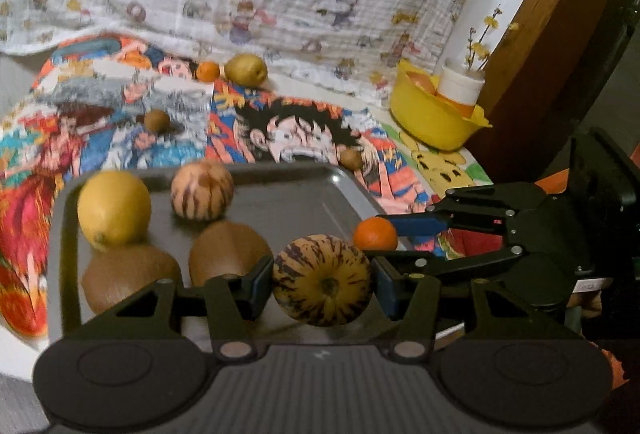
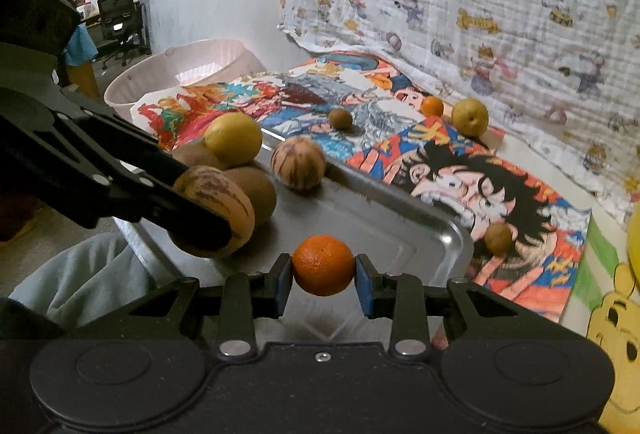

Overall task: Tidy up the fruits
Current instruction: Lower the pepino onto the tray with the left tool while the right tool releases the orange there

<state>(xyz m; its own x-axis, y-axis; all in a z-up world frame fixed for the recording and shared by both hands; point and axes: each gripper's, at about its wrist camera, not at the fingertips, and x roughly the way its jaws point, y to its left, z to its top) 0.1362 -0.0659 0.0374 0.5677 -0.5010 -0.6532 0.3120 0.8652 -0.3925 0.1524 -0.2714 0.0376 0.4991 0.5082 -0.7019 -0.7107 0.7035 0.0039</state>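
Observation:
My left gripper [image 1: 323, 280] is shut on a striped yellow-brown melon [image 1: 322, 280] just above the near part of the metal tray [image 1: 312, 193]. My right gripper [image 2: 323, 276] is shut on a small orange [image 2: 323, 265] over the tray's near right edge [image 2: 452, 234]; that orange also shows in the left wrist view [image 1: 375, 234]. On the tray lie a lemon [image 1: 114, 207], a second striped melon [image 1: 202, 189] and two brown kiwis [image 1: 228, 252]. The held melon shows in the right wrist view [image 2: 224, 201].
On the cartoon cloth beyond the tray lie another orange [image 1: 208, 71], a yellow-green pear [image 1: 245, 69] and two small brown fruits [image 1: 157, 120] [image 1: 351, 158]. A yellow bowl [image 1: 432, 117] with a white cup stands at right. A pink basket [image 2: 176, 69] stands left of the bed.

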